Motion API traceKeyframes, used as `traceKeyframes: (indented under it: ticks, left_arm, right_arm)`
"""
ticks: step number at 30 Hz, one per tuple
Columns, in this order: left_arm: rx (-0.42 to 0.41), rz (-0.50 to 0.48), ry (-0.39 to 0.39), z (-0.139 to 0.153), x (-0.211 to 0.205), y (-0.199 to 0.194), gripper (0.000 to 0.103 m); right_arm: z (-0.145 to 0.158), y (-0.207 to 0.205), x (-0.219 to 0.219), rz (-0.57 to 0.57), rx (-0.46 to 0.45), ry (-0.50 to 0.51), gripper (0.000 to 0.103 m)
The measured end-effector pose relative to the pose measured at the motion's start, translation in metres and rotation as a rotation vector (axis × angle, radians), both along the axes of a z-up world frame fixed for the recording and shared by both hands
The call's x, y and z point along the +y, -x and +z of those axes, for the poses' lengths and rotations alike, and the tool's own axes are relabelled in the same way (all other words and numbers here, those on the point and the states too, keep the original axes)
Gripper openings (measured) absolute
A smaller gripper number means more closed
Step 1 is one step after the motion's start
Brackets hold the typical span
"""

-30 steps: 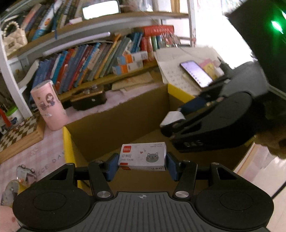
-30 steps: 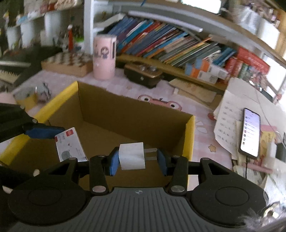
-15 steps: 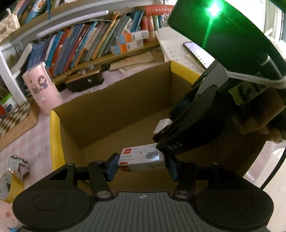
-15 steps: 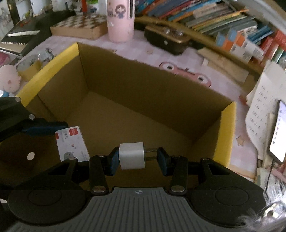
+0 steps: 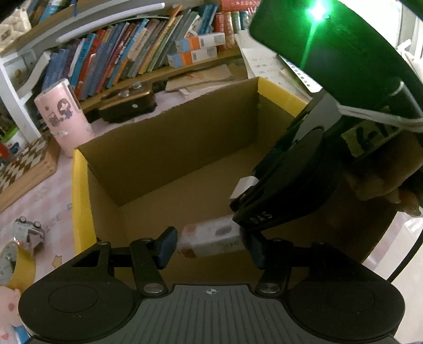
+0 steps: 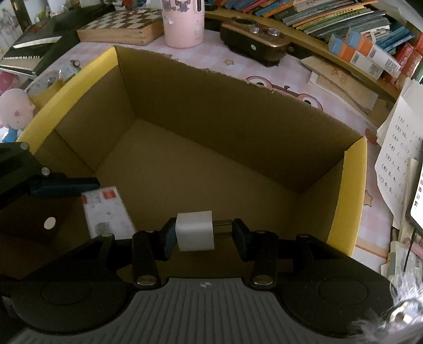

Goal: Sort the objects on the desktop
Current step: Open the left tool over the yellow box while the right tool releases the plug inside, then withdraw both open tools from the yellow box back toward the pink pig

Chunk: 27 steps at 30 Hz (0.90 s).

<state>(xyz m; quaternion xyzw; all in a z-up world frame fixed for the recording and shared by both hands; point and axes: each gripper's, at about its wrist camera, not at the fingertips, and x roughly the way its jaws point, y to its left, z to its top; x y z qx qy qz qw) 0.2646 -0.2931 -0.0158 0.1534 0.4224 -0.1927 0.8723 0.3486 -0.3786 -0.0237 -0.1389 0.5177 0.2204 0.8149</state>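
Left gripper [image 5: 208, 244] jaws just opened, releasing the small white staple box [image 5: 212, 239] inside the yellow-rimmed cardboard box [image 6: 351, 195]. Right gripper [image 6: 203, 234] clamps the white plug adapter [image 6: 195, 230], undeposited. Worktop clutter remains.

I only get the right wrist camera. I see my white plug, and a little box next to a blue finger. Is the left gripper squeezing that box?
Observer: No. From the left wrist camera, the left gripper has just been opening. The staple box is between its jaws, with a clear gap beside one pad.
Operator: What does my gripper look like from over there?
Observer: A green light glows on top of the right gripper, the one shut on the charger plug.
Operator: Who is holding it?
Observer: A hand is wrapped around its handle, behind the jaws.
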Motion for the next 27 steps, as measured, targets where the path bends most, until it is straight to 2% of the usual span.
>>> traceKeyframes:
  ticks: [3, 9, 16, 21, 25, 27]
  left_arm:
    - [-0.047, 0.025, -0.009, 0.002, 0.002, 0.004, 0.07]
    - [-0.127, 0.035, 0.019, 0.014, 0.011, 0.013, 0.072]
    - [-0.215, 0.064, 0.088, 0.038, 0.026, 0.031, 0.074]
    - [-0.304, 0.122, 0.159, 0.056, 0.049, 0.047, 0.077]
    - [-0.342, 0.149, 0.203, 0.067, 0.067, 0.057, 0.079]
    - [-0.356, 0.153, 0.22, 0.071, 0.076, 0.063, 0.084]
  right_arm:
    - [0.004, 0.001, -0.001, 0.0, -0.022, -0.018, 0.048]
    - [0.019, 0.011, -0.004, -0.01, -0.108, -0.074, 0.059]
    - [0.056, 0.038, -0.015, -0.053, -0.252, -0.146, 0.068]
    - [0.081, 0.063, -0.026, -0.118, -0.353, -0.191, 0.07]
    - [0.096, 0.085, -0.035, -0.196, -0.424, -0.222, 0.072]
    - [0.102, 0.097, -0.037, -0.231, -0.46, -0.227, 0.077]
